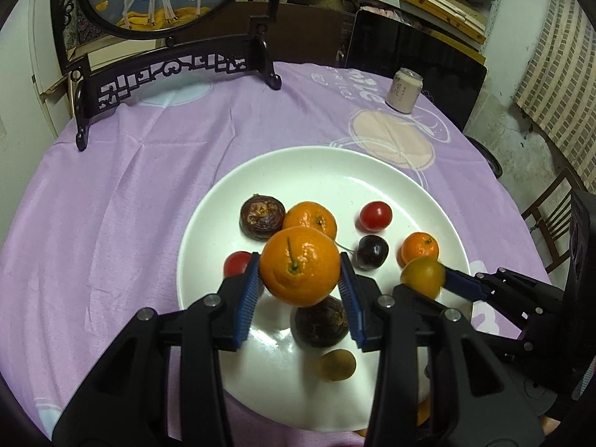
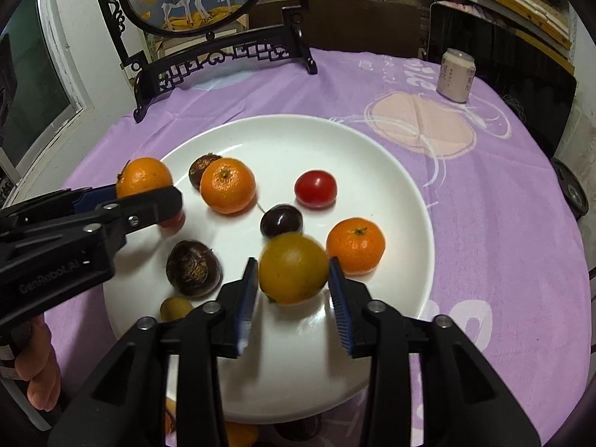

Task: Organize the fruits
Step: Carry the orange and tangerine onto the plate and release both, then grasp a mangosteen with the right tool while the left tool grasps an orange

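A white plate (image 1: pixel 298 164) on a purple tablecloth holds several fruits. My left gripper (image 1: pixel 300 272) is shut on a large orange mandarin (image 1: pixel 300 266) and holds it above the plate; it also shows in the right wrist view (image 2: pixel 143 177). My right gripper (image 2: pixel 293 279) is shut on a yellow-orange round fruit (image 2: pixel 293 268), seen in the left wrist view (image 1: pixel 422 275) over the plate's right side. On the plate lie two mandarins (image 2: pixel 227 185) (image 2: pixel 355 246), a red tomato (image 2: pixel 315 189), a dark plum (image 2: pixel 281 220), two brown wrinkled fruits (image 2: pixel 192 266) and a small yellowish fruit (image 2: pixel 175 307).
A black carved stand (image 1: pixel 167 70) with a round deer painting stands at the table's back left. A pale drink can (image 1: pixel 404 89) stands at the back right. A dark chair (image 1: pixel 551 219) is off the table's right edge. Orange fruit (image 2: pixel 238 434) shows below the plate's near rim.
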Motion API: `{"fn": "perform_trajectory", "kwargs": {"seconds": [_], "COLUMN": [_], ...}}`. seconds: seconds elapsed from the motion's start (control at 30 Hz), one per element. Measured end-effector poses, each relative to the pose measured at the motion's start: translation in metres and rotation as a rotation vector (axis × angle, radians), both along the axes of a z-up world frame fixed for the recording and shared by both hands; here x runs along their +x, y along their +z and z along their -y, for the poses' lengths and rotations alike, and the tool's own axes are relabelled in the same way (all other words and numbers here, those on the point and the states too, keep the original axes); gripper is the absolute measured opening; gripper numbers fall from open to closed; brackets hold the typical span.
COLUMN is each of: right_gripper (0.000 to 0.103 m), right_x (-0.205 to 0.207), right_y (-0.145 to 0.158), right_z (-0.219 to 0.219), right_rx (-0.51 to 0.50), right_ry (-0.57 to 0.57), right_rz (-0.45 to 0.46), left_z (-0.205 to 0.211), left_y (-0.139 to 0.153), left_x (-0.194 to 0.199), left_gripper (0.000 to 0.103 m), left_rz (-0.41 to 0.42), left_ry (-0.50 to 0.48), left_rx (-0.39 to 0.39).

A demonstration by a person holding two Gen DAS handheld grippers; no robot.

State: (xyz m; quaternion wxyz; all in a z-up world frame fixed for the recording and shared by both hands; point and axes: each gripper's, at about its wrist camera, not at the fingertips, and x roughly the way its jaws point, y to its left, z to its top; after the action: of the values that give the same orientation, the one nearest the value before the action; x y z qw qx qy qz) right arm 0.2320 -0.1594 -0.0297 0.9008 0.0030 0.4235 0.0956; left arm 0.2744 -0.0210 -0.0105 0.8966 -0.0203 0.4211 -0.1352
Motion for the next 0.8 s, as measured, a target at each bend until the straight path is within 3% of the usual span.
{"fn": "perform_trajectory", "kwargs": {"seconds": [0.03, 0.07, 0.1, 0.27, 0.43, 0.57, 0.8], "right_gripper": [0.047, 0.051, 0.057, 0.057, 0.057, 0.057, 0.057], "right_x": [-0.002, -0.005, -0.007, -0.027, -0.085, -0.140, -0.170], "right_y": [0.002, 0.003, 0.005, 0.009, 0.013, 0.001, -0.016], "right_z": [0.000, 0.001, 0.003, 0.016, 0.033, 0.045, 0.037], "right_rx": [-0.011, -0.018, -0.022, 0.025, 0.074, 0.070, 0.036], "right_ry": [-0.007, -0.012, -0.017, -0.041, -0.071, -0.076, -0.040], "right_rz": [0.024, 0.042, 0.062, 0.110, 0.132, 0.093, 0.013], "left_z": [-0.003, -0.005, -0.008, -0.017, -0.042, -0.056, -0.048], "left_y": [0.003, 0.005, 0.007, 0.005, 0.002, -0.009, -0.022], "left_x": [-0.003, -0.005, -0.010, -0.025, -0.066, -0.114, -0.182], "left_gripper": [0.066, 0.068, 0.068, 0.068, 0.068, 0.068, 0.073], "left_rz": [0.019, 0.039, 0.064, 0.078, 0.082, 0.062, 0.058], "left_ry": [0.015, 0.030, 0.041, 0.045, 0.070, 0.040, -0.057], "left_rx": [-0.002, -0.003, 0.001, 0.013, -0.042, -0.080, -0.034]}}
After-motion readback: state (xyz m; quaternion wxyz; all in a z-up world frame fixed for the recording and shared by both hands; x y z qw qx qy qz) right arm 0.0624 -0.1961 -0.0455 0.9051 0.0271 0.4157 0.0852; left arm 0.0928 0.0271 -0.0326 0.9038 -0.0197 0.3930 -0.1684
